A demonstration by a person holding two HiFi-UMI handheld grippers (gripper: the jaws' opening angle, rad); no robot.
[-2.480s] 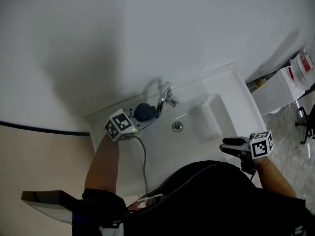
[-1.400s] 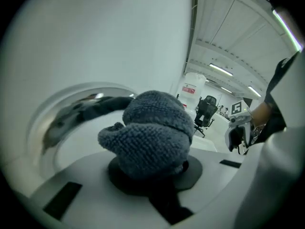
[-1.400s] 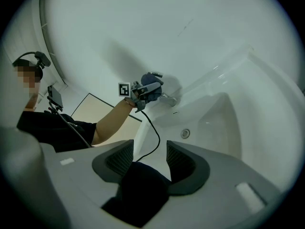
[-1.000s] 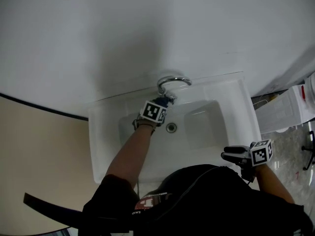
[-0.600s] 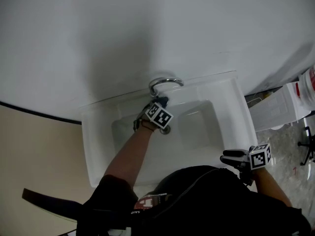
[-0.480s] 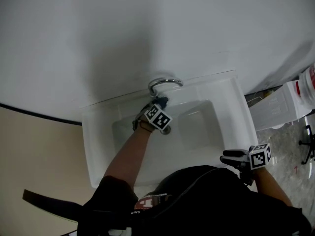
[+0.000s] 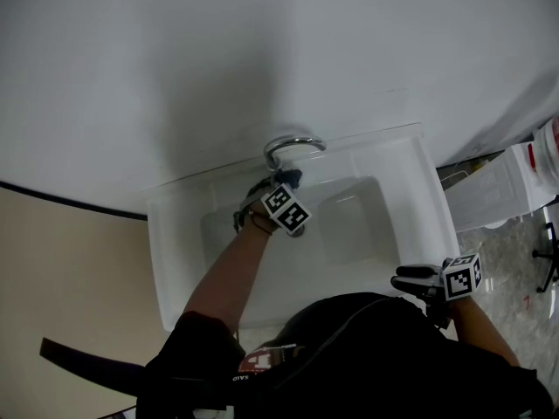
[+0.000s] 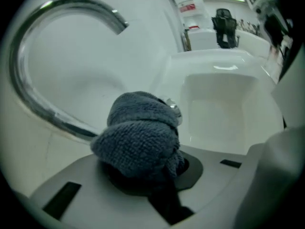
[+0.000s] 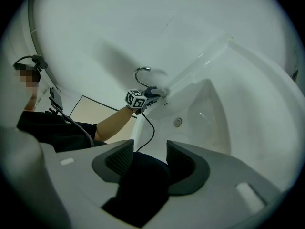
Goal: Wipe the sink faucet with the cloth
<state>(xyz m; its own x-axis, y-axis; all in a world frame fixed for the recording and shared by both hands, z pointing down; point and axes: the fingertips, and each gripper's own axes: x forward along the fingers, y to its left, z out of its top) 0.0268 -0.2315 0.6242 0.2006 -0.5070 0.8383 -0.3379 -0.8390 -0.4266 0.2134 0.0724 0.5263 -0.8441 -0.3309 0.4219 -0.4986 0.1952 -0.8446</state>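
Fingers (image 8: 194, 167) of the left gripper (image 8: 143, 171) were clenched on the cloth (image 8: 138, 137), a dark blue-grey bunch that bulged out between them and hid most of their pads. The cloth sat at the foot of the faucet (image 8: 62, 120), in front of its lower curve, with a chrome fitting showing just behind it; whether it pressed on the metal could not be told. The faucet's arch rose to the left of the cloth and swung over toward the sink (image 8: 209, 58). In the head view the left gripper pointed steeply down at the back rim of the sink, below the faucet, its marker cube turned on a corner, with the bare left forearm (image 7: 229, 273) stretched across the basin.

The right gripper's (image 9: 147, 157) fingers (image 9: 121, 157) stood released, with nothing between them but dark clothing behind the gap. That gripper was held at the sink's near right corner, well apart from the faucet, pointing left.
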